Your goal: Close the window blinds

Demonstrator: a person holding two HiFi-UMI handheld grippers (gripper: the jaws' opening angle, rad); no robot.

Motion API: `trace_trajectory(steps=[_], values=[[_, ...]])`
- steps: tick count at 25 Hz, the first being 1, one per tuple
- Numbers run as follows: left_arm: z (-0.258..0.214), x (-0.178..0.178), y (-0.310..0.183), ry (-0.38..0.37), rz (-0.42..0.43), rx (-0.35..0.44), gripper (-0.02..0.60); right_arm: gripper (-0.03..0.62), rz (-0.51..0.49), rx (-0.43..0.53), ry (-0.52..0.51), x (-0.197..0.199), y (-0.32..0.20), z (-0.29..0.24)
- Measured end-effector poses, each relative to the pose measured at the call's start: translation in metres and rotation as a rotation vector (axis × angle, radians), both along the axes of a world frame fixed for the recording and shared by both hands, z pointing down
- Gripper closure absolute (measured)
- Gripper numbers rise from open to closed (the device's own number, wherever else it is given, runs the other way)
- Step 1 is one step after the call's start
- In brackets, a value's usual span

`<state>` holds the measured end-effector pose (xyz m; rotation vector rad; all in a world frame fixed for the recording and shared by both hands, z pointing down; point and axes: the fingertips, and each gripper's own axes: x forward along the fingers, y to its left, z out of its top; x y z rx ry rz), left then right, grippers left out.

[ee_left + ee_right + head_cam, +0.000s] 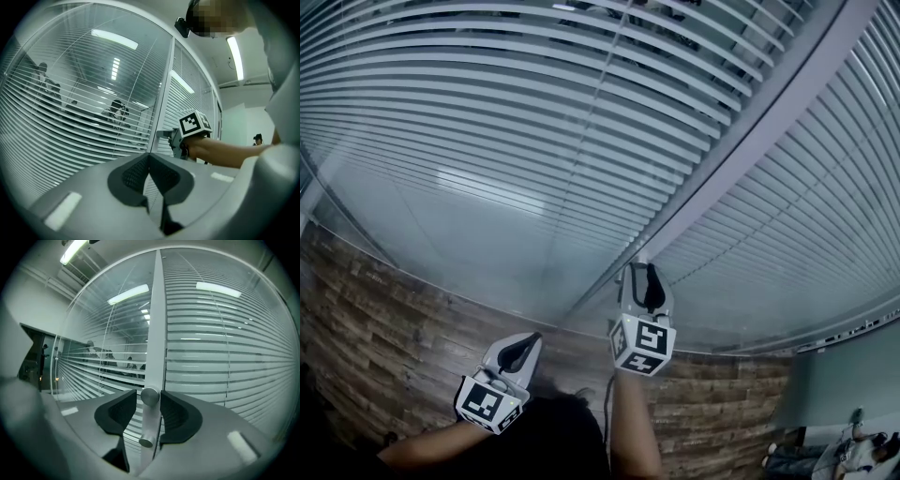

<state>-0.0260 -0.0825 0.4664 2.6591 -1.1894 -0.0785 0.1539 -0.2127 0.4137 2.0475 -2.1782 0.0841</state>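
White slatted blinds (487, 141) hang behind the glass on both sides of a pale upright frame post (156, 324). People show through the slats of the left panel (108, 364), while the right panel (220, 357) looks more solid. A round metal knob (150, 396) sticks out of the post, with a second, smaller one (146, 441) below it. My right gripper (149, 397) is open, its pads on either side of the upper knob with a thin gap on the left. In the head view the right gripper (642, 270) reaches up to the post. My left gripper (528, 339) hangs lower left, shut and empty.
The left gripper view shows the right gripper (164, 136) at the post and people (115, 110) seated beyond the glass. Wood-pattern floor (384, 347) runs along the foot of the glass. A plain wall (834, 384) stands at the right, with loose items (844, 450) on the floor.
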Motion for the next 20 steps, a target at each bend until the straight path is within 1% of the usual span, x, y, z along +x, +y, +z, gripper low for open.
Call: trace_trajectory(steps=[2,4,6,8,10,13,17,19,20], values=[[0.0,0.0,-0.001,0.0,-0.001,0.0,0.583,0.447,0.025,0.006,-0.021,0.002,-0.002,-0.001],[-0.001,0.002,-0.003,-0.001,-0.001,-0.003,0.583,0.464,0.038,0.003,-0.019,0.007,-0.005,-0.003],[-0.002,0.002,-0.005,-0.001,-0.001,-0.005,0.583,0.465,0.035,-0.003,0.003,0.009,-0.006,-0.004],[-0.002,0.001,-0.007,0.003,-0.002,-0.007,0.583,0.467,0.022,-0.014,0.057,0.008,-0.007,-0.004],[-0.002,0.0,-0.008,0.005,0.0,-0.007,0.583,0.467,0.004,-0.027,0.158,0.006,-0.007,-0.004],[-0.002,0.001,-0.009,0.011,0.011,-0.006,0.583,0.467,-0.037,-0.041,0.347,0.003,-0.007,-0.003],[-0.002,0.004,-0.009,0.014,0.033,-0.003,0.583,0.467,-0.088,-0.036,0.567,-0.002,-0.005,0.0],[-0.003,0.006,-0.01,0.012,0.042,0.004,0.583,0.467,-0.09,-0.032,0.66,-0.003,-0.005,0.001],[-0.003,0.007,-0.01,0.011,0.045,0.006,0.583,0.467,-0.09,-0.029,0.681,-0.003,-0.005,0.002]])
